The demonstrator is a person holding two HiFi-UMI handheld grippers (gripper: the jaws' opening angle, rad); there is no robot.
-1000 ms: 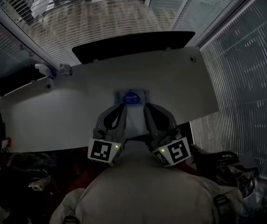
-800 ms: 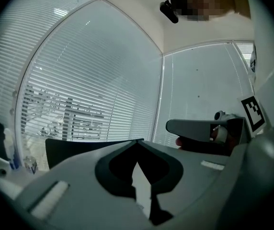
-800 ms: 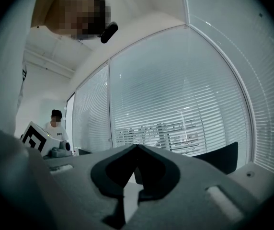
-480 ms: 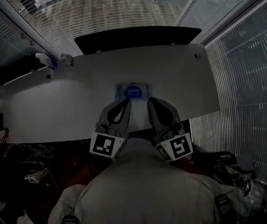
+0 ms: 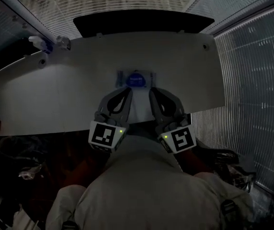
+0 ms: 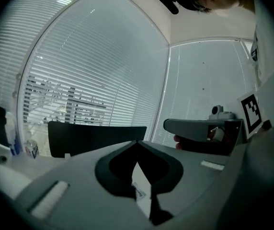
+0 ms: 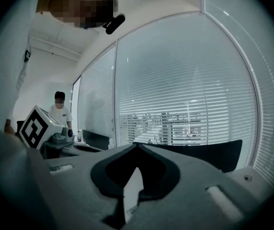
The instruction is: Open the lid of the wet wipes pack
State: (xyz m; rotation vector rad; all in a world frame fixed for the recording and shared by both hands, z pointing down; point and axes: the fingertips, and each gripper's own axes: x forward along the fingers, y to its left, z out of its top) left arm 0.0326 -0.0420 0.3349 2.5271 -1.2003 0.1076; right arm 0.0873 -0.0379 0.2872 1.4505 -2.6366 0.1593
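The wet wipes pack (image 5: 136, 79) lies flat on the white table (image 5: 70, 90), with its blue oval lid facing up and closed. Both grippers hover side by side just short of the pack's near edge. My left gripper (image 5: 127, 90) points at the pack's near left side and my right gripper (image 5: 152, 91) at its near right side. In the left gripper view the jaws (image 6: 137, 142) meet at their tips with nothing between them. The right gripper's jaws (image 7: 137, 145) are shut the same way. Neither gripper touches the pack.
A black chair back (image 5: 142, 22) stands against the table's far edge. Small bottles (image 5: 46, 43) sit at the far left corner. Windows with blinds surround the table. Another person (image 7: 59, 110) stands far off in the right gripper view.
Both grippers have sunk toward the table and now sit a little closer to the pack. Their jaws have stayed shut.
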